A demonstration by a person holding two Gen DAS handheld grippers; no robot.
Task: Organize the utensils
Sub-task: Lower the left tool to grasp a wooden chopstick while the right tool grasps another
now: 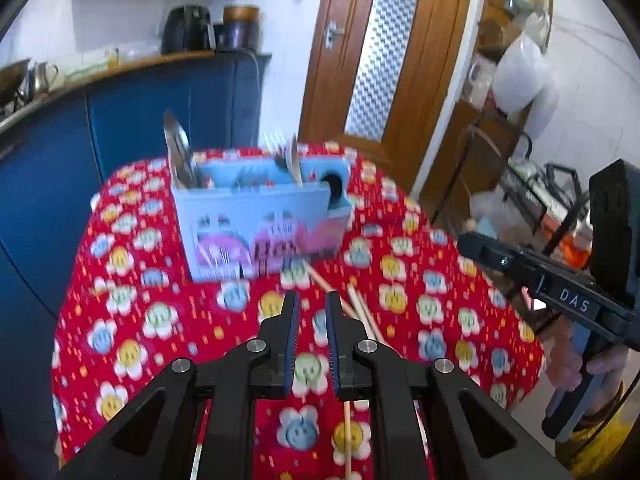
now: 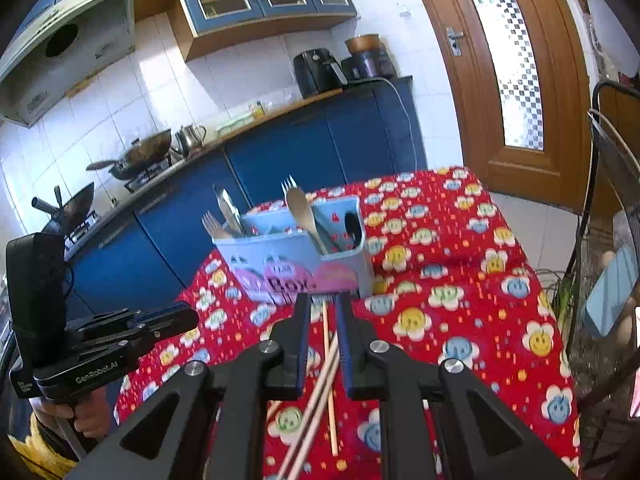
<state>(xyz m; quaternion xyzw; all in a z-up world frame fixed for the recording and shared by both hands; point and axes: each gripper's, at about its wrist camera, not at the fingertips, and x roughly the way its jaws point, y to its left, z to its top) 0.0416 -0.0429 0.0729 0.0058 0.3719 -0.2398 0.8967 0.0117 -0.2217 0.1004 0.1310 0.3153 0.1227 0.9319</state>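
On the red flower-patterned surface [image 2: 460,280] stood a light blue utensil box [image 2: 296,264] holding forks and spoons, with wooden chopsticks [image 2: 326,364] lying just in front of it. The right claw [image 2: 323,308] hovered over them, parted and empty; the left claw [image 1: 312,306] was likewise slightly apart, gripping nothing.

Left claw [image 1: 312,304] parted; right claw [image 2: 323,306] likewise (both empty).
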